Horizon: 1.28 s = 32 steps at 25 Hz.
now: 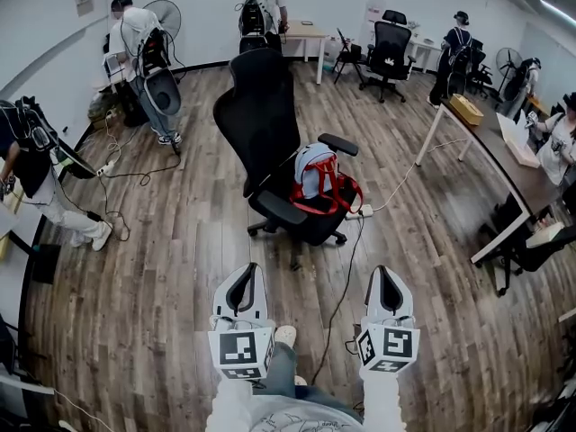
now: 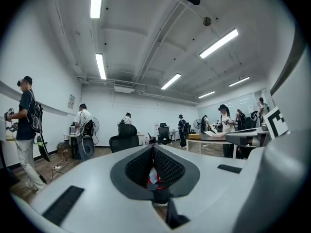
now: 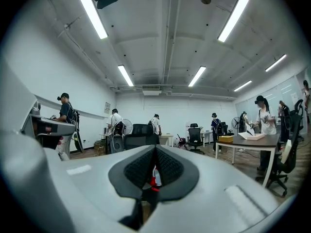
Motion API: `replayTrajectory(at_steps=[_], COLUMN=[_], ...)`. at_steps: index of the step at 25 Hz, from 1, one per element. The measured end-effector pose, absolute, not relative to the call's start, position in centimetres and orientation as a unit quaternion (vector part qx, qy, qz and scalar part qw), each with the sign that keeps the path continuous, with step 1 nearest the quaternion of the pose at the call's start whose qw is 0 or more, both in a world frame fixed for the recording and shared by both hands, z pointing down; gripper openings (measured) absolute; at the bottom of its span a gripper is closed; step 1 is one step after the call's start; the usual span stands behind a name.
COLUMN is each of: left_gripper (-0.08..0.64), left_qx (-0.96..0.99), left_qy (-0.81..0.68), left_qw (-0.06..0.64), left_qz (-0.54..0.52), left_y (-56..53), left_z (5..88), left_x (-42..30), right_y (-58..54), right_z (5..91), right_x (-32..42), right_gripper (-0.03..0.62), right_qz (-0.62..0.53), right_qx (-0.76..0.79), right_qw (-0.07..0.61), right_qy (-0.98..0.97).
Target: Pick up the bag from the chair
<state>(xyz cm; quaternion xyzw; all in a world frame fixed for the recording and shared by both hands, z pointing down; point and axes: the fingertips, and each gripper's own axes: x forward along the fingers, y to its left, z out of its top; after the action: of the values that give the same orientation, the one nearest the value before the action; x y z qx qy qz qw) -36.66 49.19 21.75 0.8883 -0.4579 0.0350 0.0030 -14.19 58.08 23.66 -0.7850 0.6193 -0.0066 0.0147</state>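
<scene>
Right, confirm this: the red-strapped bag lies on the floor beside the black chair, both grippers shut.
Not the floor: the head view shows the bag on the seat of the black chair. Left gripper and right gripper are shut.

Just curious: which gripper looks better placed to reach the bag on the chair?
Probably the right gripper: the bag and its red straps lie toward the open front of the chair, which faces that side. The left gripper is about as far away. Both have their fingers shut.

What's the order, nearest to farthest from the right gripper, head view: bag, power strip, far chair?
1. power strip, floor, just ahead of right gripper.
2. bag, on near chair seat, ahead-left.
3. far chair, by back wall.
</scene>
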Motion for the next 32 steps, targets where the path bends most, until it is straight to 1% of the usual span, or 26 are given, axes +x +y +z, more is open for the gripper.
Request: replayTrajectory(at_steps=[6, 20, 25, 32], left_gripper=[0.006, 0.006, 0.006, 0.006], left_qx=[0.892, 0.912, 0.914, 0.910], left_qy=[-0.450, -0.407, -0.403, -0.406], left_qw=[0.011, 0.011, 0.025, 0.044], left_qz=[0.037, 0.036, 0.050, 0.065], left_y=[44.2, 23.2, 19.1, 14.9], left_z=[23.3, 22.7, 24.2, 26.2], left_x=[-33.3, -21.9, -20.0, -17.8], right_y=[53.7, 34.0, 30.1, 26.1], right_z=[25.1, 24.1, 24.9, 26.9], right_x=[-11.3, -0.8, 1.7, 4.5], right_gripper=[0.011, 0.011, 0.011, 0.011], right_qz=[-0.011, -0.006, -0.025, -0.042], right_qx=[-0.788, -0.807, -0.814, -0.813], right_qw=[0.009, 0.004, 0.005, -0.011], right_qy=[0.615, 0.590, 0.581, 0.581])
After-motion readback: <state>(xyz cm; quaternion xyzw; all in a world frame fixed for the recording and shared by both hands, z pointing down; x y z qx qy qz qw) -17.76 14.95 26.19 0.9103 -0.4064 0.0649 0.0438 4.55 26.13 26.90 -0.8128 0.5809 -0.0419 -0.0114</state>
